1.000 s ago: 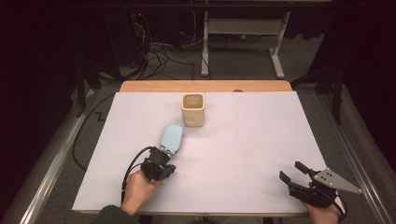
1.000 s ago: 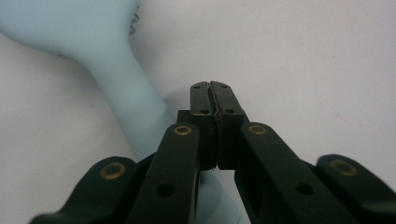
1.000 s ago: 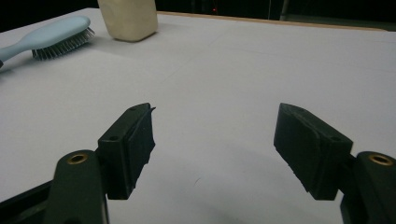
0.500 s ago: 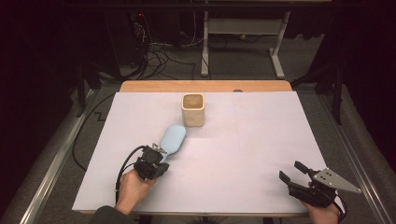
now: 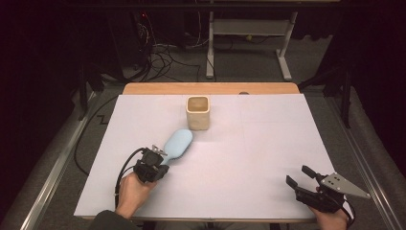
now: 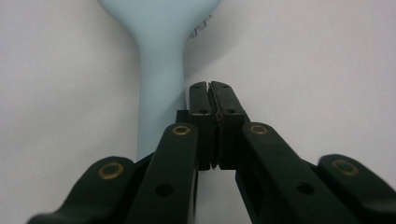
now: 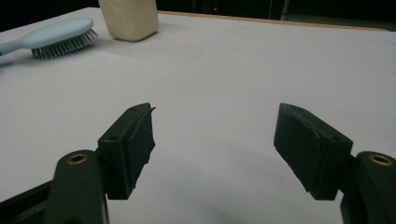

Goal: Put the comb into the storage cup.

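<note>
My high view has the white counter point(image 5: 268, 158) evenly lit from overhead, surroundings near black. The left gripper point(image 6: 209, 86) close-up is soft, dim; shadows stay faint, no glare.

Count of items on the surface point(image 5: 268, 158): one hairbrush point(image 5: 176, 144), light blue, lying toward the left edge, bristles down. One cup point(image 5: 198, 112), cream, square-sided, standing near the far edge at the middle. Two hand-held grippers: one left gripper point(image 5: 154, 161) at the brush handle, one right gripper point(image 5: 301, 179) at the near right corner. Two hands, one on each gripper. One white sheet covers the surface.
</note>
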Demonstrator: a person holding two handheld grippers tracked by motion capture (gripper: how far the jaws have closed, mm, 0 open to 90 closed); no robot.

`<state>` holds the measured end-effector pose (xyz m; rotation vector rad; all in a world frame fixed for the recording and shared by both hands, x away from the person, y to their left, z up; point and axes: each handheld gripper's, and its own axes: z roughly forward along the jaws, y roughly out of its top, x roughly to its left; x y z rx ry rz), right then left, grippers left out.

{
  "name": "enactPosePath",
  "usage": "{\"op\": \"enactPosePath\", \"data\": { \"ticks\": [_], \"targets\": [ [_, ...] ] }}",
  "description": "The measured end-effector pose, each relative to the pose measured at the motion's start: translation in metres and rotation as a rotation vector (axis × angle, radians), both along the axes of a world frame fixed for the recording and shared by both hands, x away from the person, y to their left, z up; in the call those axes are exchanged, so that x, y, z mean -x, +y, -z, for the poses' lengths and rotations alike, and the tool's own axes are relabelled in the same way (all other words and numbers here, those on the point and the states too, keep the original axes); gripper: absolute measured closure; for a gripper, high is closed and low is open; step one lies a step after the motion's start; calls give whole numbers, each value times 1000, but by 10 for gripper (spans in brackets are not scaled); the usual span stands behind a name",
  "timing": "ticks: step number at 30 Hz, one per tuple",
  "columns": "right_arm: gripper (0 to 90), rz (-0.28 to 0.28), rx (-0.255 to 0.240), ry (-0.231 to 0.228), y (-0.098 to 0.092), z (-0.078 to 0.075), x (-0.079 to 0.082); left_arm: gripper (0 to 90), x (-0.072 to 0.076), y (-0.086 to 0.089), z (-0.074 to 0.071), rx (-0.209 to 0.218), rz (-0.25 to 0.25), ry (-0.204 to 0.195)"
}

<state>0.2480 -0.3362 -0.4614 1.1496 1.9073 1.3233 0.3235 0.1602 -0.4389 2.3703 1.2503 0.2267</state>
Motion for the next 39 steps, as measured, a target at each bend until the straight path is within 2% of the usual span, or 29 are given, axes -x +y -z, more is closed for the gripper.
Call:
{"op": "enactPosePath", "data": {
  "ticks": [12, 19, 22, 26, 27, 30, 31, 34, 39],
  "targets": [
    [291, -1, 0, 0, 0, 0, 0, 867, -3, 0, 0, -22, -7, -12],
    [291, 0, -1, 1, 0, 0, 0, 844, -2, 0, -1, 3, 4, -6],
    [291, -1, 0, 0, 0, 0, 0, 820, 0, -1, -3, 28, 14, -16],
    [291, -1, 0, 0, 0, 0, 0, 784, 1, -1, -7, 40, 18, -28],
    [291, -1, 0, 0, 0, 0, 0, 738, 2, -2, -8, 44, 19, -32],
    [291, -1, 0, 0, 0, 0, 0, 699, 2, -2, -11, 56, 23, -39],
    [291, -1, -1, 0, 0, 0, 0, 644, 2, -3, -13, 53, 22, -42],
    [291, -1, -1, 0, 0, 0, 0, 577, 1, -2, -17, 59, 14, -61],
    [291, -1, -1, 0, 0, 0, 0, 515, -2, 1, -21, 70, 1, -62]
  ]
}}
